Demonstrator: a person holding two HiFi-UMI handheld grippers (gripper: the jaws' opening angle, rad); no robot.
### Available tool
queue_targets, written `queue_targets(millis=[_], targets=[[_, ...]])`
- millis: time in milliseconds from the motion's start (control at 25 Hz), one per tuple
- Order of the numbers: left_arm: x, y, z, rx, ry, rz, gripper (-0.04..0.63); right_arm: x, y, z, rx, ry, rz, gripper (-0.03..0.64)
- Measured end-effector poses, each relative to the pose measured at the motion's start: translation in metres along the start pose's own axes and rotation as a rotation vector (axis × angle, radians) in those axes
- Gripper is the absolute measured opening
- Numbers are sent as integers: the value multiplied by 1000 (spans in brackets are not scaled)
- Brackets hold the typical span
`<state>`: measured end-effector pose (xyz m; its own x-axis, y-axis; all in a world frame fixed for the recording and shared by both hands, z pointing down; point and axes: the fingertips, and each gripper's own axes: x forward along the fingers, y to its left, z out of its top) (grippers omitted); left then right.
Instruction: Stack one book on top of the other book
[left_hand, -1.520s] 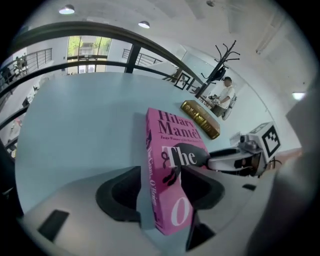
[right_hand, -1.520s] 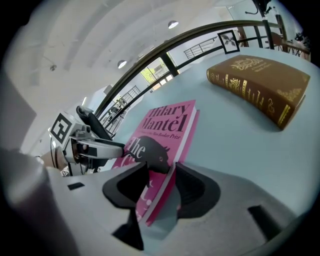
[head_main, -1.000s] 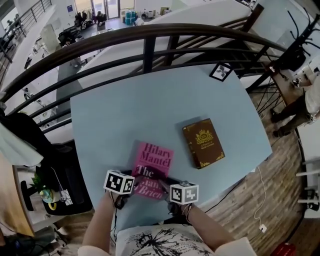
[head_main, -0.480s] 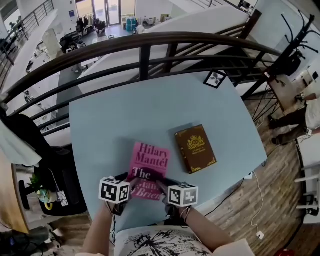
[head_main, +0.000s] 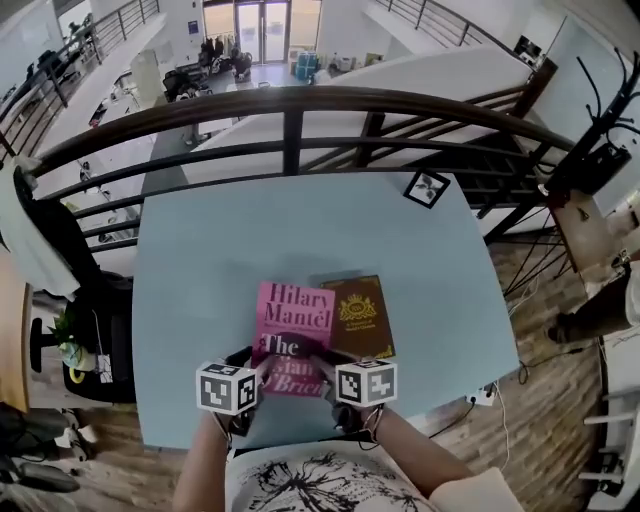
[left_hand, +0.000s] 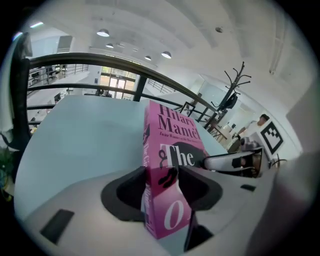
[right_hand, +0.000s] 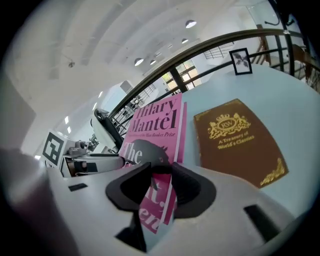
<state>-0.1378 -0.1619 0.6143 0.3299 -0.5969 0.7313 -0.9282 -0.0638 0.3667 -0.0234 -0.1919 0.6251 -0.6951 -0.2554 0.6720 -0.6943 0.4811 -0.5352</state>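
Observation:
Both grippers hold a pink paperback (head_main: 296, 318) by its near end, above the pale blue table (head_main: 220, 240). My left gripper (head_main: 262, 366) has the spine corner of the pink paperback (left_hand: 172, 142) between its pads, and its jaws are closing on it. My right gripper (head_main: 322, 366) pinches the other near corner. In the right gripper view that gripper (right_hand: 163, 183) is shut on the pink paperback (right_hand: 156, 125), whose near end is tilted up. A brown hardback with gold print (head_main: 360, 312) lies flat just right of it, the brown hardback (right_hand: 237, 140) close beside the pink edge.
A dark curved railing (head_main: 290, 100) runs along the table's far side. A small framed picture (head_main: 426, 188) stands at the far right corner. A dark chair (head_main: 100, 330) is at the left, a coat stand (head_main: 600, 130) at the right. A person's feet show at right.
The pink paperback has come up off the table and moved right with both grippers. The gap to the brown hardback has closed; their edges now meet in the head view.

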Motion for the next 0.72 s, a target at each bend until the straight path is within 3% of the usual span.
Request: queue_targets(millis=[120,280,720], targets=[[8,-27,1,-48,-40,36,204,-17,-21,9,-60,31,45,120],[25,-56,9,-69,-76,57,202,-30,-51,24,-58,53,100,118],[82,-115,25,-119,-85,53,202,-57,-128,54,-71,70,86,117]])
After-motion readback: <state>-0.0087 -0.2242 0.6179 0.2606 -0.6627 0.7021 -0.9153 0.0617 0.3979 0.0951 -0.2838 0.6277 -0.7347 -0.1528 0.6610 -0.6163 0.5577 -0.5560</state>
